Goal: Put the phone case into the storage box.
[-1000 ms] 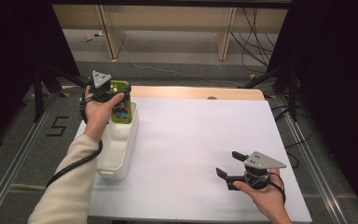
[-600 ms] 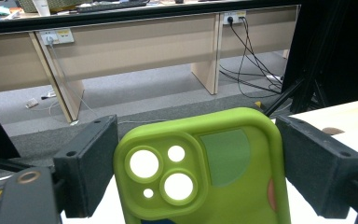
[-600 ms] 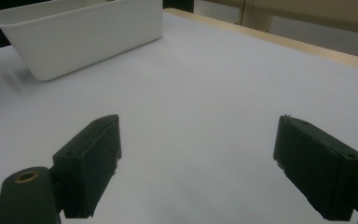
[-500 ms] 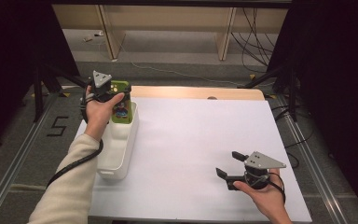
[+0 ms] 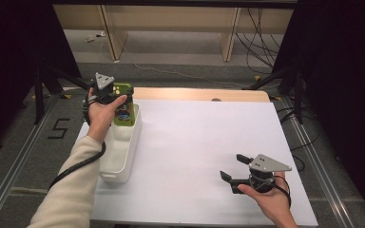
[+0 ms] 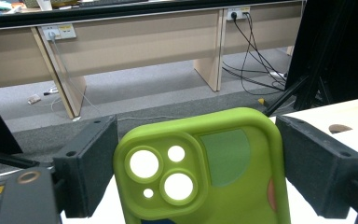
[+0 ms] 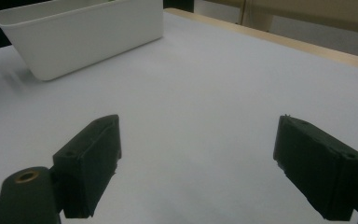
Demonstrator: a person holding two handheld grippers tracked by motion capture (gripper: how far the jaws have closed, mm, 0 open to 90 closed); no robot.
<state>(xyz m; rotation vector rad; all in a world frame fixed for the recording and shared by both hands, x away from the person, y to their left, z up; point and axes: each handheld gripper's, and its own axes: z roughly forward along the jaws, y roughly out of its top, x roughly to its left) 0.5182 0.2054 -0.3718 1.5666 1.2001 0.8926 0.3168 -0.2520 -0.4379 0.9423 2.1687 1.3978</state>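
A lime-green soft phone case with round camera cut-outs is clamped by its two long edges between the black jaws of the left tool, likely so its flat back stays free and it can be lowered or lifted cleanly; it is held upright over the far end of the white rectangular plastic bin, which sits along the left edge of the white-covered counter. Whether the case touches the bin's floor cannot be told. The left hand is wrapped around the tool body, forearm stretched forward, wrist roughly level. The right tool is parked low near the counter's front right, jaws spread wide and gripping nothing, aimed toward the bin, the right hand cupped under it, apparently idle and waiting.
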